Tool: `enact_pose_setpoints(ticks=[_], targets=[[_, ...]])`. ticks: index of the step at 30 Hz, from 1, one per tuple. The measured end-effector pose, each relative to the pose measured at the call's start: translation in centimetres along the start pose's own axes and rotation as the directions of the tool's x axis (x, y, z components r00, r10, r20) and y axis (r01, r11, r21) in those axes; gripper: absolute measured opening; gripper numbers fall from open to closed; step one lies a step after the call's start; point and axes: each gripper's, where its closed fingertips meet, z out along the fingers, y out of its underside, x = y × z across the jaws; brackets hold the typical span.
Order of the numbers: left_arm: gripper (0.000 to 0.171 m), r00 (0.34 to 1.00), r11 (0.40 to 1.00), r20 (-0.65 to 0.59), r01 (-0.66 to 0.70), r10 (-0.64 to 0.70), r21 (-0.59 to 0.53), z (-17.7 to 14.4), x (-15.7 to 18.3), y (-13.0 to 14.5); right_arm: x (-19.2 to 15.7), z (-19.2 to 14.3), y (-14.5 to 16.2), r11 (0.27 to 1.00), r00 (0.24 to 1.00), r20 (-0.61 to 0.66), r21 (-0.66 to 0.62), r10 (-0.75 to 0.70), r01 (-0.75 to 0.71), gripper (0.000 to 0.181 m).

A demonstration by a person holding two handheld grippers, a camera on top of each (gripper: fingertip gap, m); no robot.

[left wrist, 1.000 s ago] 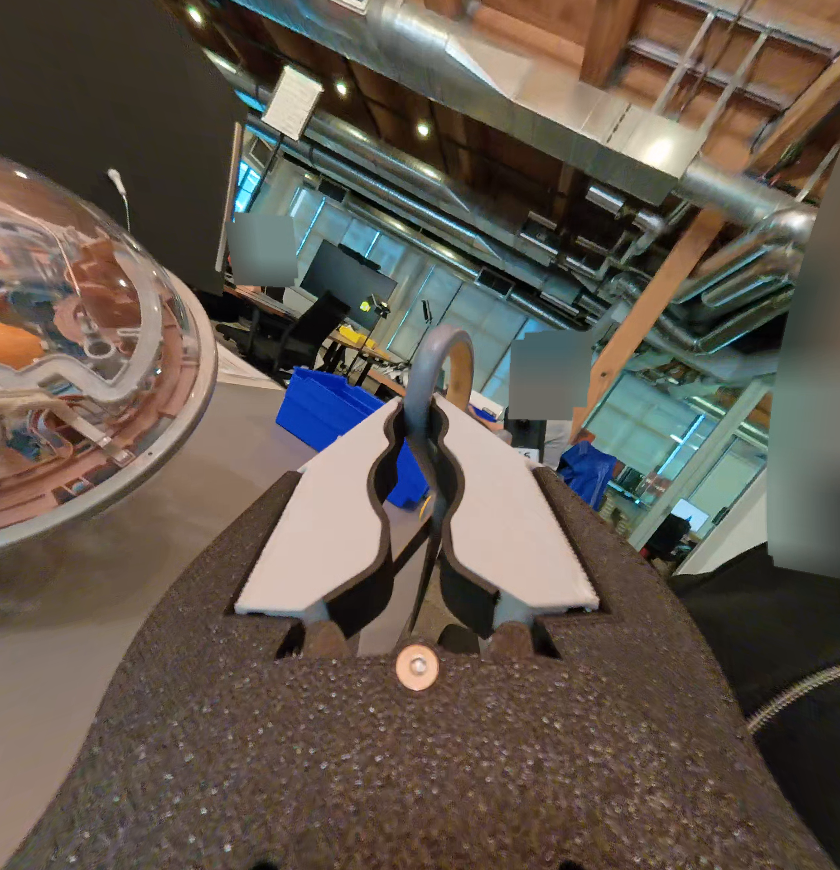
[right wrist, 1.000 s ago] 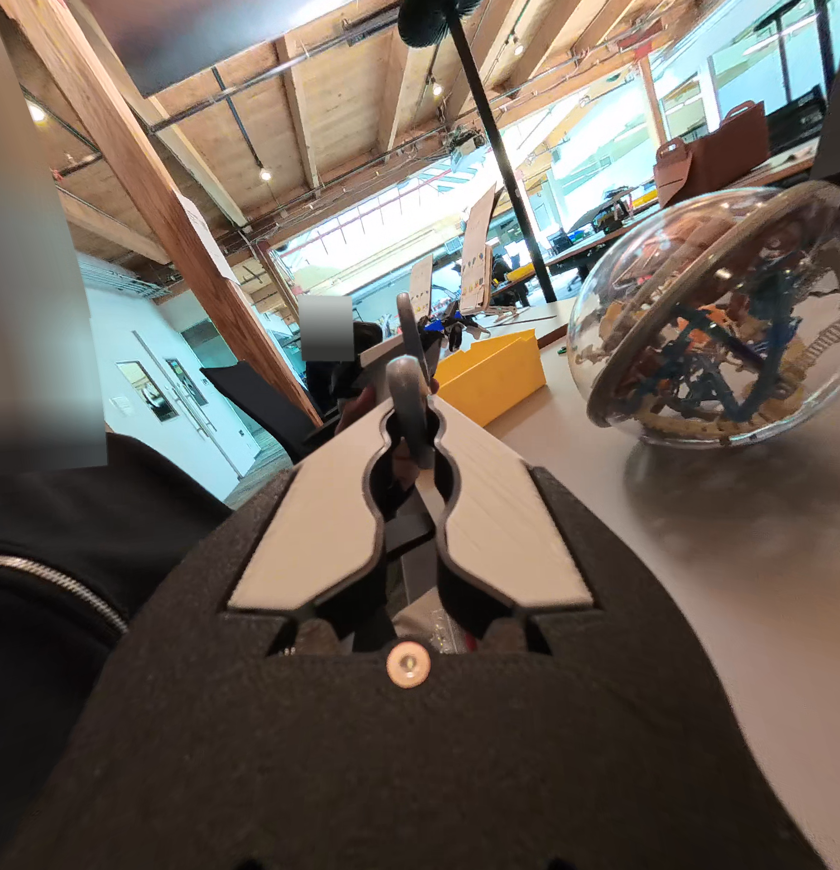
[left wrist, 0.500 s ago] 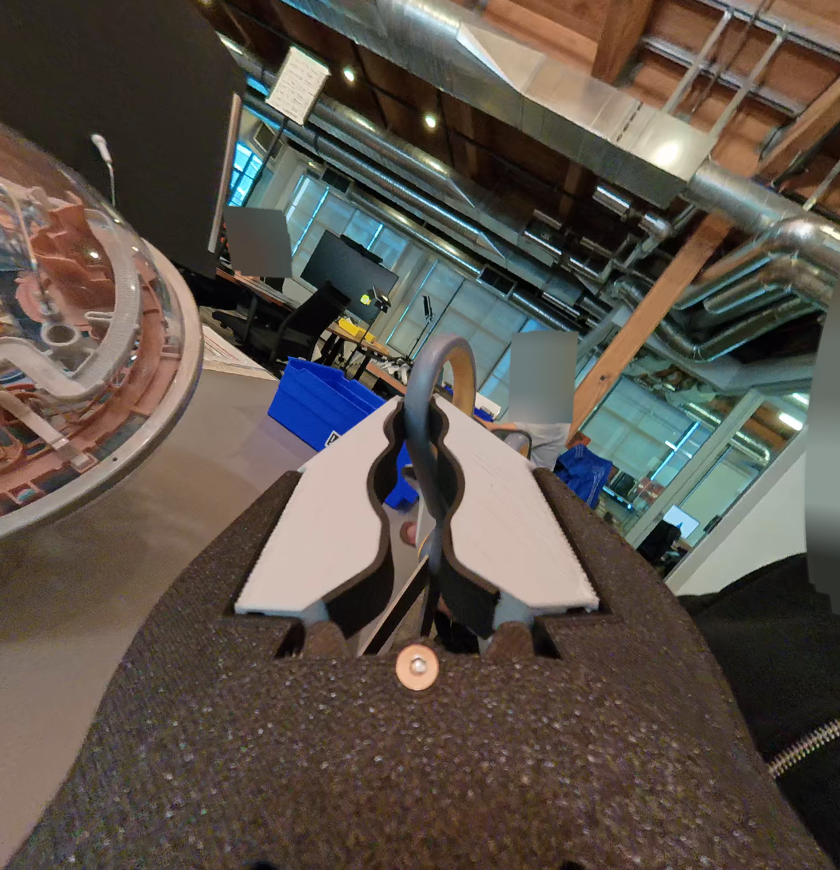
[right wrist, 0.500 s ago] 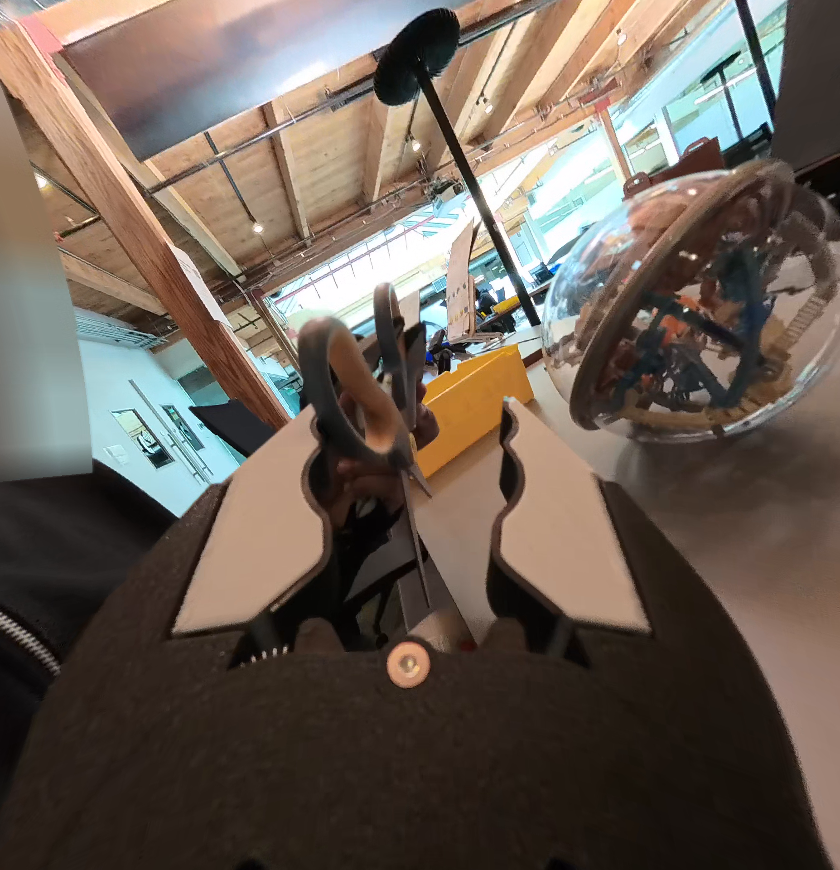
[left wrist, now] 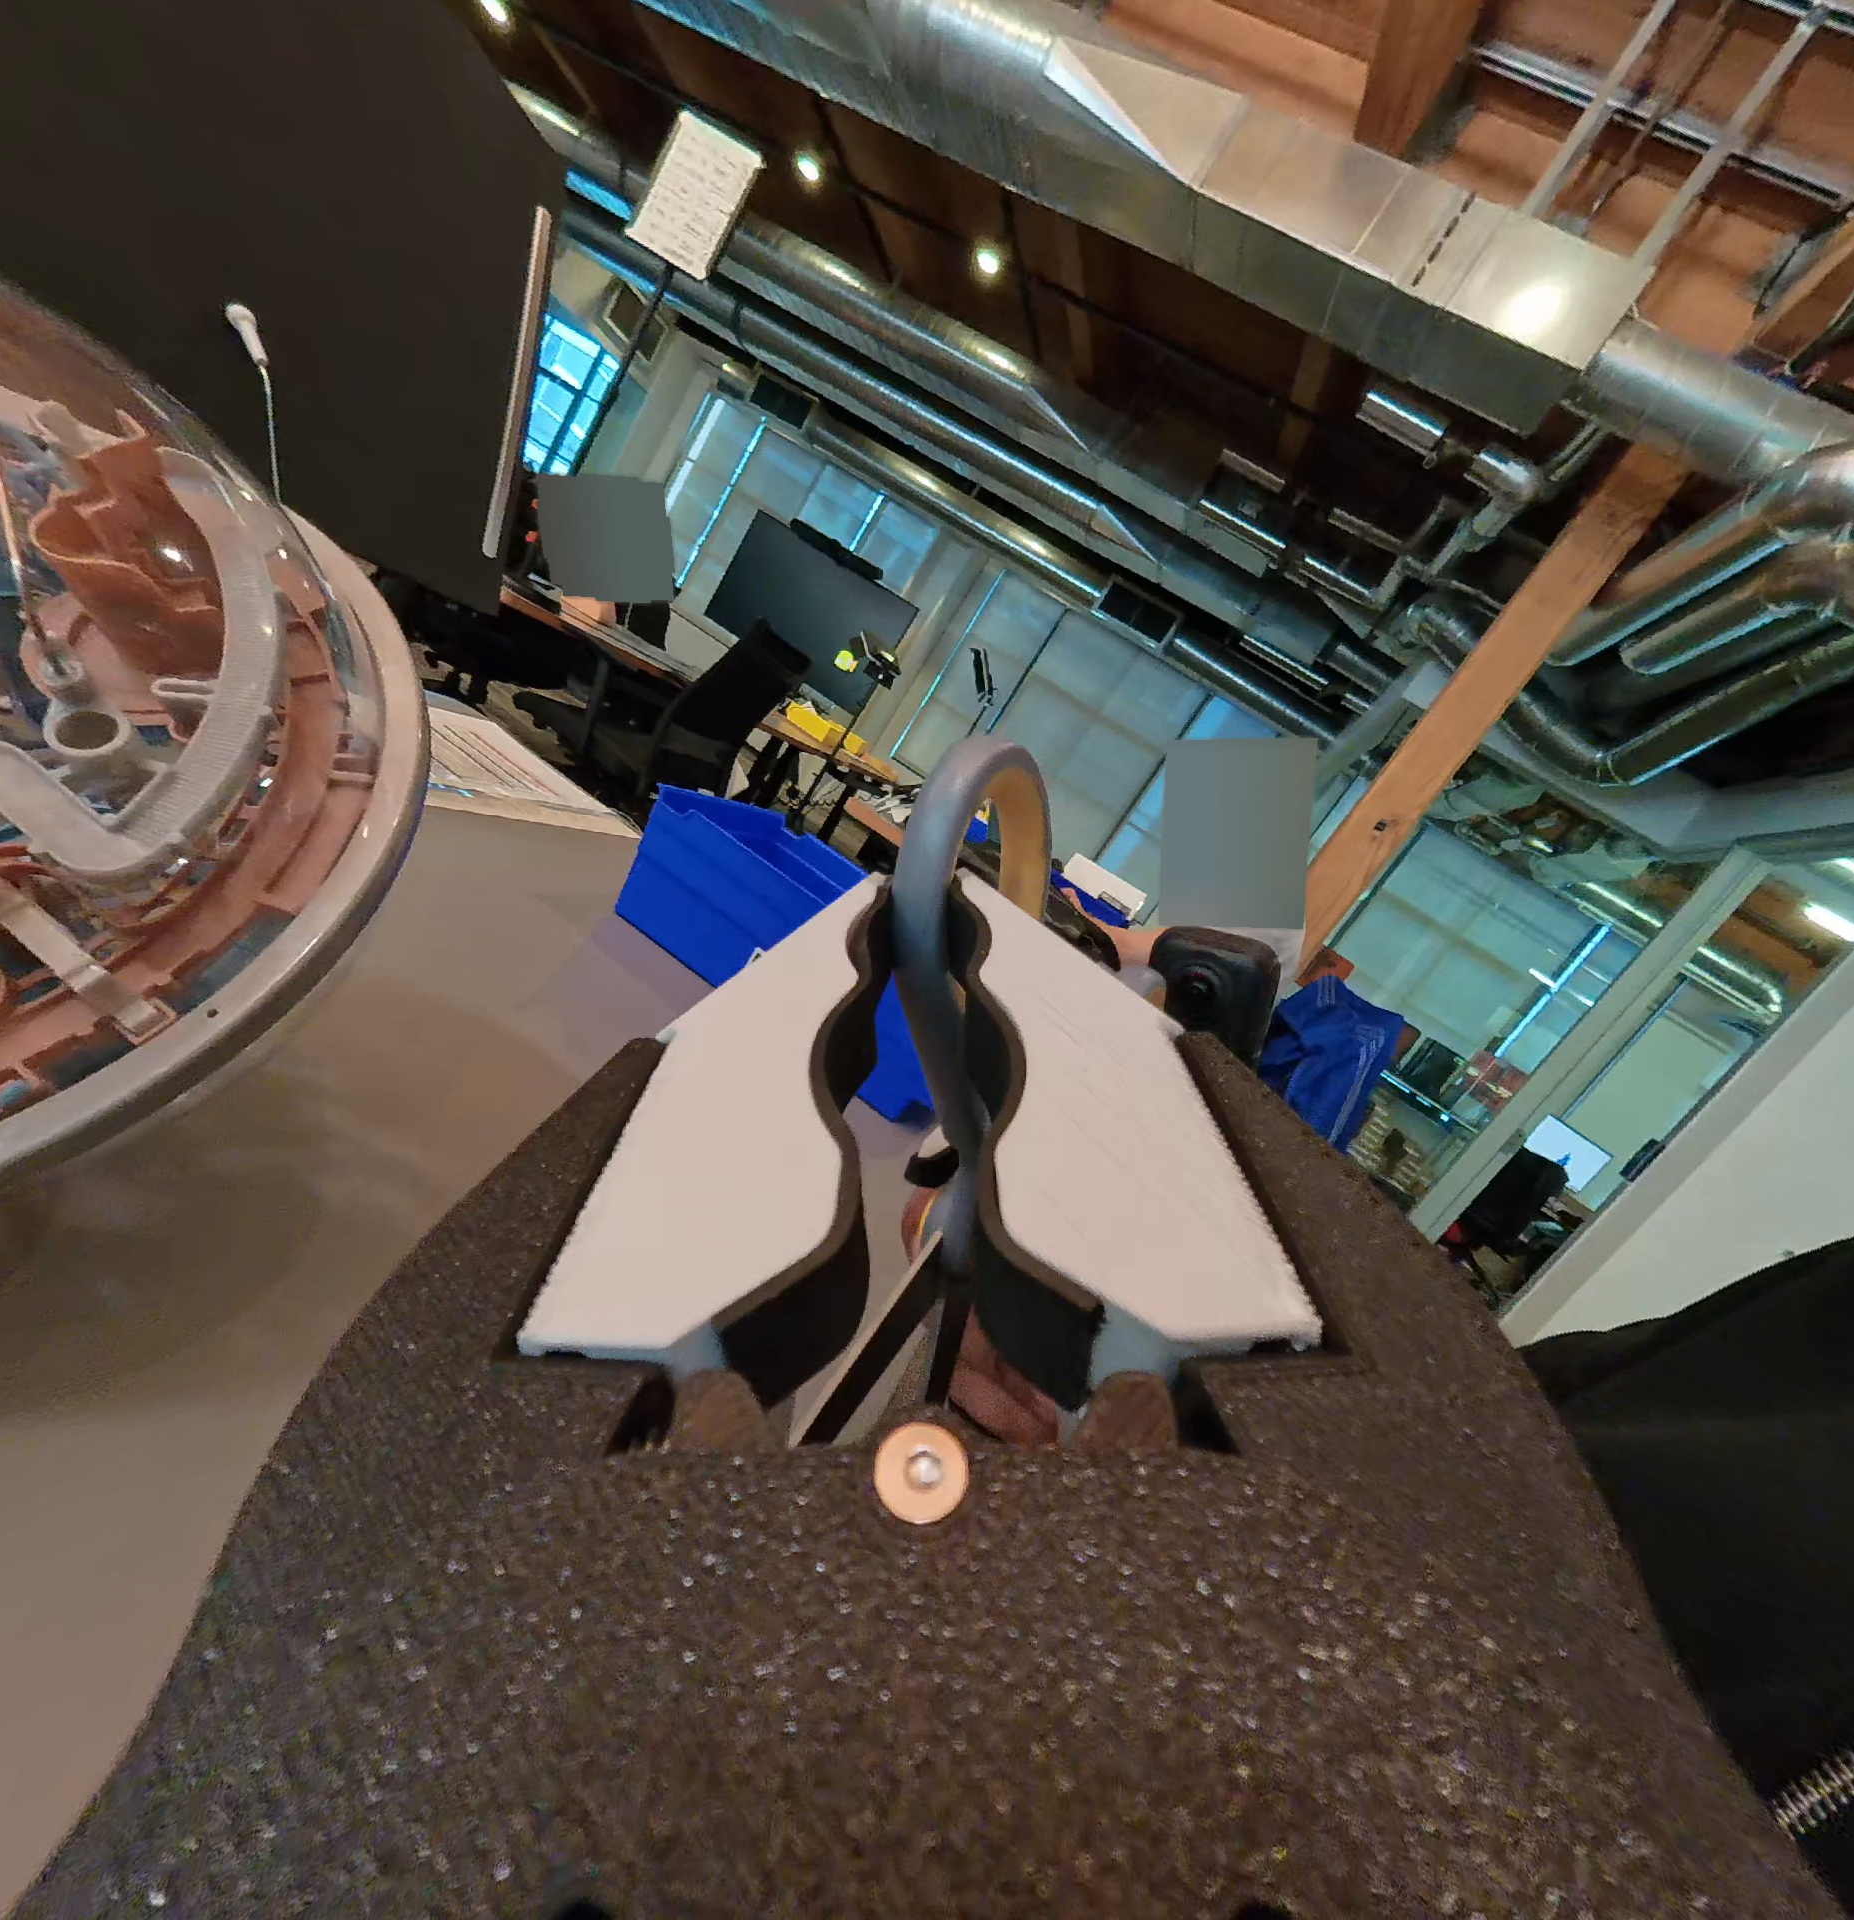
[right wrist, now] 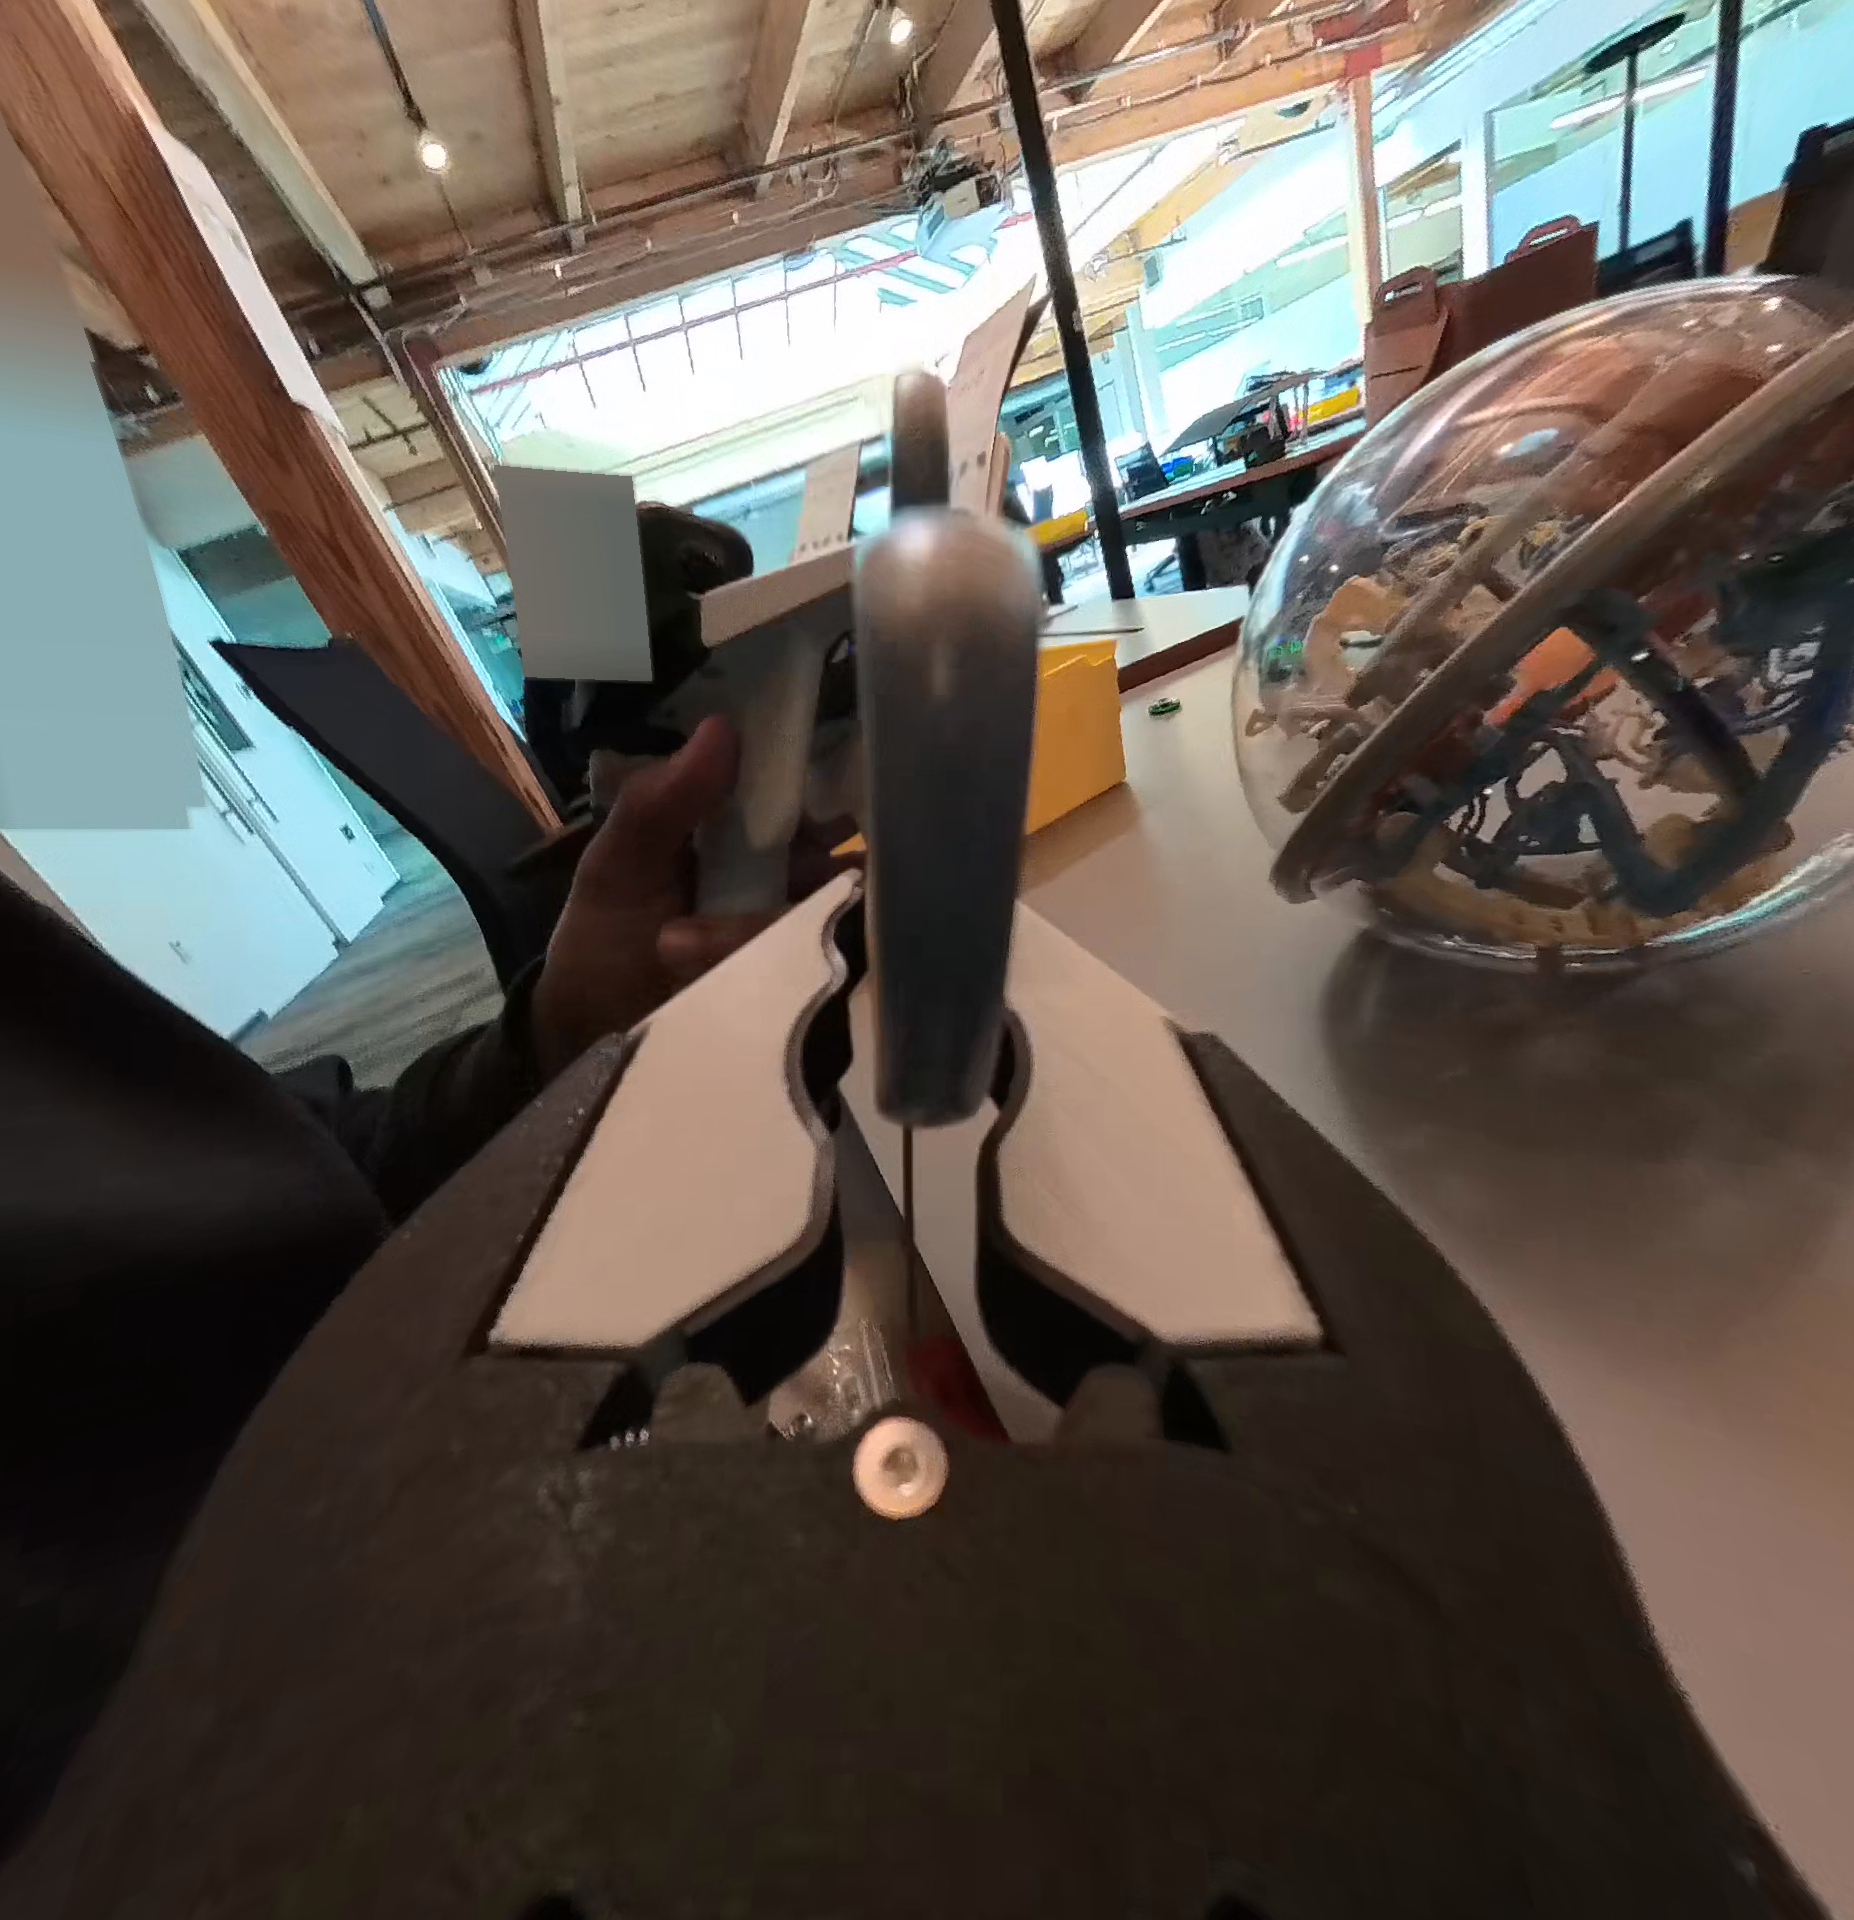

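A pair of grey-handled scissors is held up between my two grippers. My left gripper (left wrist: 918, 894) is shut on one grey handle loop (left wrist: 949, 800), which arches above the fingertips; a dark blade (left wrist: 871, 1340) runs down between the fingers. My right gripper (right wrist: 938, 904) is shut on the other grey handle (right wrist: 944, 727), seen broadside and standing above its fingertips; a thin blade edge (right wrist: 907, 1226) hangs below it. The second loop (right wrist: 918, 436) shows behind. A hand (right wrist: 632, 862) holds the left gripper's white grip (right wrist: 762, 727) just beyond.
A clear maze ball stands on the grey table (left wrist: 279, 1195), at the left in the left wrist view (left wrist: 123, 779) and at the right in the right wrist view (right wrist: 1588, 644). A blue bin (left wrist: 736, 894) and a yellow bin (right wrist: 1084, 727) sit farther back.
My right gripper held the scissors, opened wide half a second ago with the handle loose beside its left finger, and has now shut on the handle once more. My left gripper kept its hold.
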Motion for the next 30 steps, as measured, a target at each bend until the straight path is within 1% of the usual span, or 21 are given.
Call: enact_pose_setpoints(ticks=[4, 5, 6, 8, 9, 10, 13, 15, 17, 19, 21, 23, 24, 25, 27, 28, 30], targets=[[0.009, 1.0, 1.0, 0.003, 0.002, -0.002, -0.027, 0.3, -0.3, 0.0, -0.3, 0.6, 0.7, 0.994, 0.996, -0.011, -0.063, -0.093, 0.092, 0.016], [0.01, 1.0, 0.999, 0.003, -0.003, 0.003, -0.035, 0.3, -0.3, -0.1, -0.1, 0.7, 0.5, 0.992, 0.994, -0.019, -0.069, -0.103, 0.102, 0.015], [0.014, 1.0, 0.999, 0.004, -0.008, 0.008, -0.037, 0.3, -0.4, -0.3, 0.1, 0.6, 0.1, 0.994, 0.995, -0.016, -0.054, -0.097, 0.096, 0.014], [0.046, 0.999, 0.998, 0.021, -0.04, 0.041, -0.039, 0.2, -0.7, -1.1, 1.0, 0.5, -1.6, 0.999, 0.999, -0.01, -0.002, -0.048, 0.048, 0.015], [0.058, 0.997, 0.997, 0.049, -0.065, 0.067, -0.043, 0.1, -1.3, -1.6, 1.7, 0.3, -2.5, 1.0, 1.0, -0.007, 0.017, -0.026, 0.026, 0.015], [0.061, 0.992, 0.994, 0.077, -0.099, 0.102, -0.049, 0.1, -2.0, -2.0, 2.5, 0.2, -3.5, 0.999, 1.0, -0.012, 0.032, -0.012, 0.013, 0.015], [0.062, 0.966, 0.978, 0.157, -0.202, 0.207, -0.047, -0.4, -3.8, -4.4, 5.4, -0.3, -6.4, 0.997, 0.997, -0.065, 0.061, -0.033, 0.037, 0.016], [0.062, 0.942, 0.964, 0.206, -0.256, 0.266, -0.075, -0.4, -5.5, -5.8, 7.1, -0.2, -8.5, 0.995, 0.993, -0.1, 0.062, -0.069, 0.076, 0.015], [0.062, 0.907, 0.95, 0.282, -0.29, 0.312, -0.118, -0.3, -8.0, -7.5, 8.4, 0.5, -10.5, 0.993, 0.99, -0.105, 0.06, -0.096, 0.103, 0.015], [0.062, 0.851, 0.926, 0.364, -0.339, 0.378, -0.168, -0.2, -11.0, -9.4, 9.0, 1.3, -12.7, 0.99, 0.987, -0.095, 0.054, -0.126, 0.131, 0.014], [0.062, 0.767, 0.888, 0.448, -0.386, 0.459, -0.249, -0.1, -14.4, -11.1, 9.7, 2.2, -15.0, 0.983, 0.979, -0.104, 0.049, -0.173, 0.179, 0.014], [0.062, 0.705, 0.857, 0.489, -0.409, 0.514, -0.312, 0.3, -17.1, -12.3, 10.6, 3.2, -17.1, 0.973, 0.967, -0.126, 0.034, -0.221, 0.227, 0.014], [0.062, 0.692, 0.847, 0.49, -0.403, 0.53, -0.347, 0.6, -18.2, -12.4, 11.1, 3.7, -17.9, 0.969, 0.961, -0.137, 0.02, -0.241, 0.246, 0.014], [0.062, 0.69, 0.842, 0.486, -0.388, 0.536, -0.375, 1.0, -19.1, -12.3, 11.5, 4.2, -18.7, 0.964, 0.953, -0.149, 0.009, -0.263, 0.267, 0.014], [0.062, 0.717, 0.845, 0.463, -0.356, 0.52, -0.399, 2.1, -20.0, -11.8, 12.2, 5.1, -19.8, 0.954, 0.942, -0.156, -0.022, -0.299, 0.299, 0.014], [0.062, 0.735, 0.85, 0.447, -0.351, 0.51, -0.392, 2.6, -19.9, -11.7, 12.4, 5.4, -20.1, 0.951, 0.938, -0.154, -0.04, -0.309, 0.307, 0.015], [0.062, 0.76, 0.839, 0.392, -0.364, 0.519, -0.406, 3.3, -19.4, -11.2, 13.1, 6.1, -20.5, 0.946, 0.933, -0.152, -0.075, -0.325, 0.317, 0.014]])
